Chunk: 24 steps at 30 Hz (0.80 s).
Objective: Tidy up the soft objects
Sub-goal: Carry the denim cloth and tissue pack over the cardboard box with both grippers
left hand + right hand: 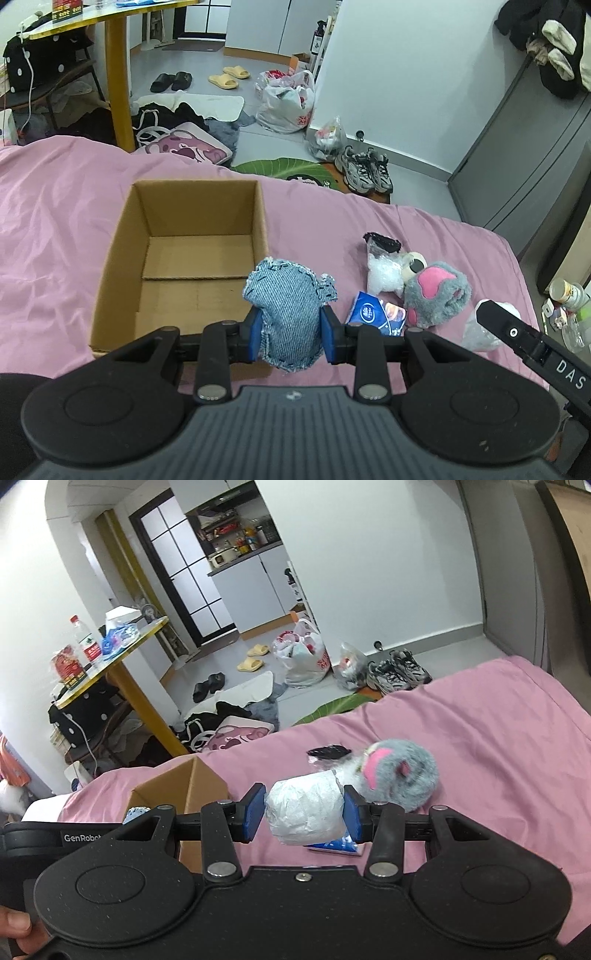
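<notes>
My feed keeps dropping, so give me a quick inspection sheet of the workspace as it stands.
Surface: pink bedsheet, wrinkled.
Job's things: open cardboard box, nothing seen inside; denim pouch; white wrapped roll; grey-pink plush toy, blue tissue pack and bag of white filling lying on the sheet.
Clutter: nothing seen.
Grippers: left gripper shut on the pouch; right gripper shut on the roll.
Cables: white cable by the yellow table.
Surroundings: sneakers, slippers, bags on the floor.
</notes>
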Tool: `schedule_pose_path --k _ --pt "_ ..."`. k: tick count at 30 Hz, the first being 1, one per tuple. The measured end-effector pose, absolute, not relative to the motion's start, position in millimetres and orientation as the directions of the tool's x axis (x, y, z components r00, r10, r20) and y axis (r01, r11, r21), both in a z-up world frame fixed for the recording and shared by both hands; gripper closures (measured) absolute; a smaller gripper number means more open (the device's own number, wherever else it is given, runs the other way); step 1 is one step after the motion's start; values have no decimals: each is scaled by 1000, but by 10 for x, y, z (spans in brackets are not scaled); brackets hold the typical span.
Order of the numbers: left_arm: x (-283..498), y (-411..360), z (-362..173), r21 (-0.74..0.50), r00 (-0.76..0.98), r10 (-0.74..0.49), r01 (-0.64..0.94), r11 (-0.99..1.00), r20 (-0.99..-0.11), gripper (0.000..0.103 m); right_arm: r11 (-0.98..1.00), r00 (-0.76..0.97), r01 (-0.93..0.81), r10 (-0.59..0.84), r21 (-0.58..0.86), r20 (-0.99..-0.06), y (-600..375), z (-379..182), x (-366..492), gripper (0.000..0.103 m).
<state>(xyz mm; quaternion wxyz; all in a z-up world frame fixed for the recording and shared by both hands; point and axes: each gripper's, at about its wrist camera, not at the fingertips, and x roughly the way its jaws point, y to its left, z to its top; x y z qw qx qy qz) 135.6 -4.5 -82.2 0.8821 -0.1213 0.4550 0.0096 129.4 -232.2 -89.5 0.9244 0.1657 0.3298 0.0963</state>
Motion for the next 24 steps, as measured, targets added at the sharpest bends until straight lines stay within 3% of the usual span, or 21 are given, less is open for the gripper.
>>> schedule_pose_path --k 24 --pt "1460 597 -717 -174 639 -28 -166 971 -768 72 920 771 -200 360 336 -526 -1623 -578 1566 59"
